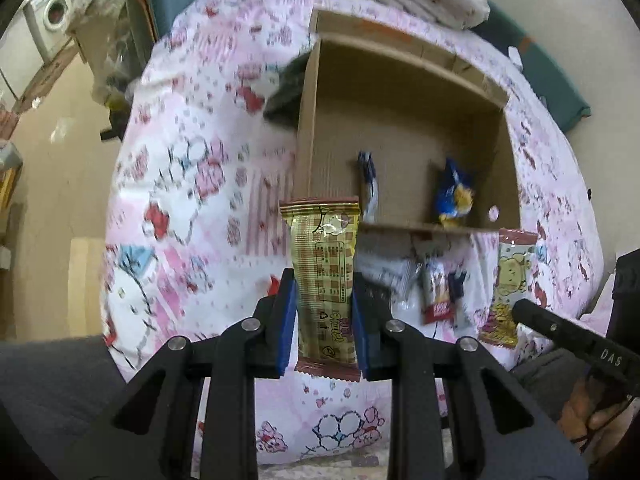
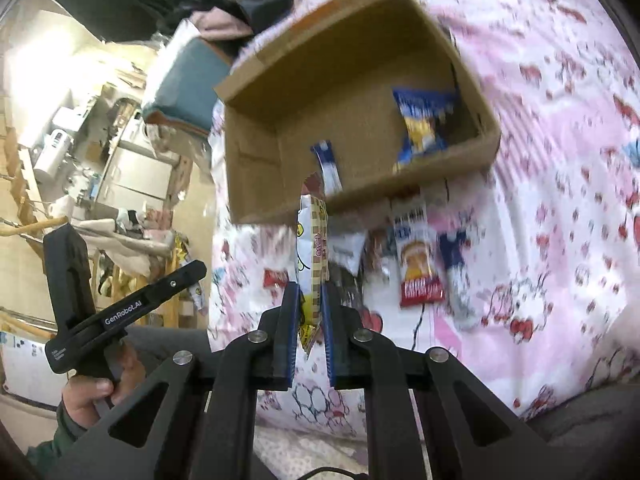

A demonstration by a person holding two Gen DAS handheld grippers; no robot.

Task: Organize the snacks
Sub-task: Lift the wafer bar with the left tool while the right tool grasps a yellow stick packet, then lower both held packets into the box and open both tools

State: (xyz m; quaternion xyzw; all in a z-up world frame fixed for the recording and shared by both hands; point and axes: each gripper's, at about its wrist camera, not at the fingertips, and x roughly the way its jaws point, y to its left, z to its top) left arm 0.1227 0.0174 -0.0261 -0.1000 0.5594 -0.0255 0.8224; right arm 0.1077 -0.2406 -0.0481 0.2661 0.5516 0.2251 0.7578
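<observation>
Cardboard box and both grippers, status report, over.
Left gripper shut on gold checkered snack packet. Right gripper shut on yellow cartoon snack packet. Brown cardboard box ahead, unobstructed.

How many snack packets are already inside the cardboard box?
2. A blue and white packet lies near the middle of the cardboard box, and a blue and yellow packet sits toward its right side. The near wall may hide others.

I see a pink and white bedspread (image 1: 192, 184) with red bows and cartoon cats. The box (image 1: 404, 120) is plain brown. In it lies a blue and yellow bag (image 1: 456, 196). My black grippers have blue pads (image 2: 290, 332). Each holds a gold checked packet (image 1: 326, 280).
</observation>
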